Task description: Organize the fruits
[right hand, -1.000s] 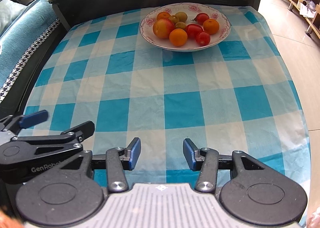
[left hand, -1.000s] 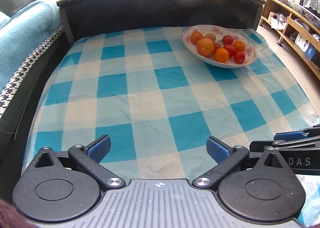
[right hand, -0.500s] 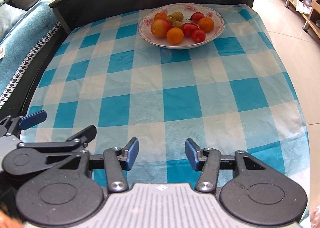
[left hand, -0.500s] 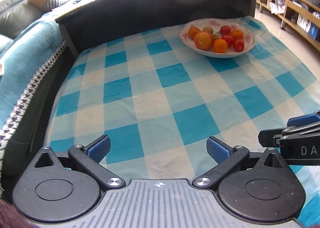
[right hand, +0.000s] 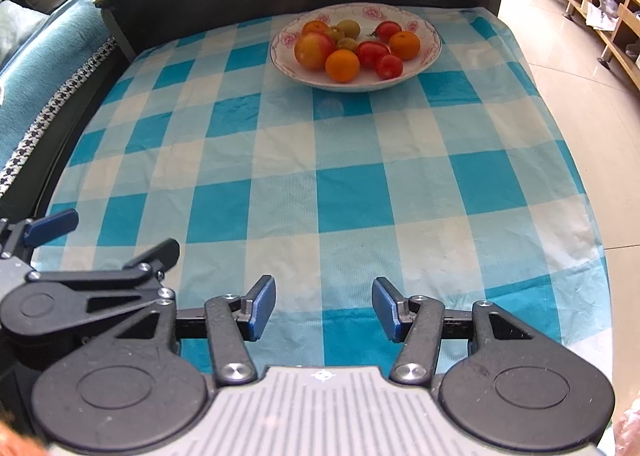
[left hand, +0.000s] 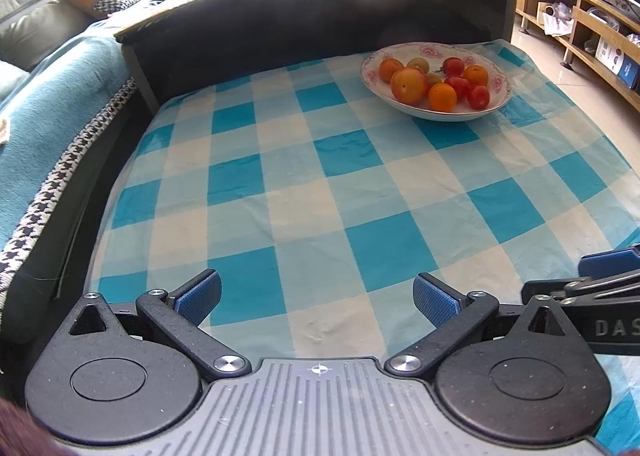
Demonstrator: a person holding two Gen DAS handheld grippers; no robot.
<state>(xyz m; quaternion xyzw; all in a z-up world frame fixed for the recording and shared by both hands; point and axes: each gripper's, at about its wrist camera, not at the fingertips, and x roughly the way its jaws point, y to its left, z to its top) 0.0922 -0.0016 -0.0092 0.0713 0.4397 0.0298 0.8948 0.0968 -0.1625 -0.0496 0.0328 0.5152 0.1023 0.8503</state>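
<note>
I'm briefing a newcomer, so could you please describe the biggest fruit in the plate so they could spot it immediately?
On the blue-and-white checked tablecloth, find the flowered white plate at the far end. The fruit sits at its left front: the largest there, blushed red and yellow, unlike the plain orange and red ones beside it.

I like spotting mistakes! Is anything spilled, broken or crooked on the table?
Nothing stands out. All the fruit sits inside the flowered bowl, which stands upright on the checked cloth. The cloth has a few soft wrinkles but no spills or stray fruit.
</note>
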